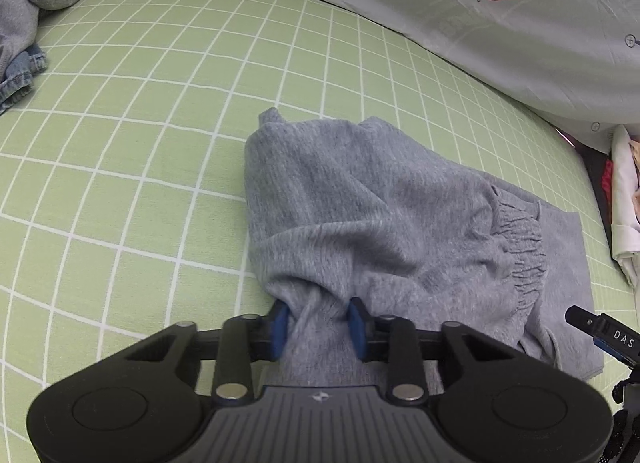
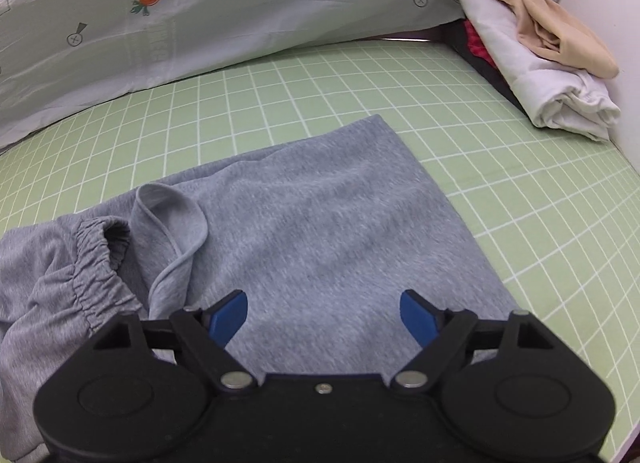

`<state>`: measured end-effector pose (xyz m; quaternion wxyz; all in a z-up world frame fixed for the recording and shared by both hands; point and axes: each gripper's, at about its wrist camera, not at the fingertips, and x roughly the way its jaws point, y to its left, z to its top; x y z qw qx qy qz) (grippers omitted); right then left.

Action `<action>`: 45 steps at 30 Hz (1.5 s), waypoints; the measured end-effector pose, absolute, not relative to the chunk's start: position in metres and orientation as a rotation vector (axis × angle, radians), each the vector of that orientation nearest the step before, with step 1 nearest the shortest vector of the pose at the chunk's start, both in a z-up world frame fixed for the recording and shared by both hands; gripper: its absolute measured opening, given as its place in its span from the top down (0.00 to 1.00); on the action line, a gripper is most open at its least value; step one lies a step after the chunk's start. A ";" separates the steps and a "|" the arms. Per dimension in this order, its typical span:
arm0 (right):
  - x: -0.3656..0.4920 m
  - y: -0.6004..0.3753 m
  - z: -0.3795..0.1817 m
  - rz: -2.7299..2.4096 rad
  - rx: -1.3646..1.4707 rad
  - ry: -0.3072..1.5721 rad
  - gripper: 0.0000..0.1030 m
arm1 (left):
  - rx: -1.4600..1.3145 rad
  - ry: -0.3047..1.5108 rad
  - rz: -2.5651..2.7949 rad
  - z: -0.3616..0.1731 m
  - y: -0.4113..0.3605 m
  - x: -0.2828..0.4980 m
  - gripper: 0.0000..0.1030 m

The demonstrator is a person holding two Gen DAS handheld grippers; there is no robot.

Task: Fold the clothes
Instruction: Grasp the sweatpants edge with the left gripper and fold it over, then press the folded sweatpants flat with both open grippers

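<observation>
A grey knit garment [image 1: 380, 215] lies partly folded on the green checked bed sheet [image 1: 132, 151]. Its elastic cuff [image 1: 520, 247] shows to the right. My left gripper [image 1: 320, 327] is shut on a bunched fold of the garment and lifts it slightly. In the right wrist view the same garment [image 2: 320, 223] lies flat, with the elastic cuff [image 2: 96, 259] at the left. My right gripper [image 2: 324, 317] is open and empty, its blue pads hovering just above the flat cloth. Part of the right gripper shows at the left wrist view's right edge [image 1: 604, 333].
A white quilt with carrot prints [image 2: 200, 11] lies along the back. Folded white and beige clothes [image 2: 540, 63] are stacked at the far right. A crumpled grey garment and denim [image 1: 28, 23] lie at the far left.
</observation>
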<state>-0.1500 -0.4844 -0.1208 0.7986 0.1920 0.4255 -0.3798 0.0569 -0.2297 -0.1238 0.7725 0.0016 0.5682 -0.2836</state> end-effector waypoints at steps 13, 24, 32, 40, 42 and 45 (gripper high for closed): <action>-0.207 -0.508 -0.112 -0.830 0.571 0.802 0.18 | -0.186 1.014 -0.815 -0.041 -0.263 0.023 0.90; -0.265 -0.581 -0.098 -0.762 0.644 0.722 0.18 | -0.202 0.991 -0.912 -0.012 -0.381 -0.052 0.90; -0.296 -0.660 -0.106 -0.806 0.672 0.730 0.18 | -0.247 1.189 -0.843 -0.066 -0.473 -0.064 0.63; -0.253 -0.676 -0.119 -0.599 0.714 0.784 0.17 | -0.131 1.074 -0.772 -0.050 -0.455 -0.071 0.37; -0.237 -0.664 -0.121 -0.544 0.702 0.802 0.17 | -0.096 1.037 -0.689 -0.044 -0.438 -0.066 0.36; -0.213 -0.645 -0.125 -0.462 0.684 0.828 0.17 | -0.031 0.997 -0.565 -0.044 -0.413 -0.058 0.35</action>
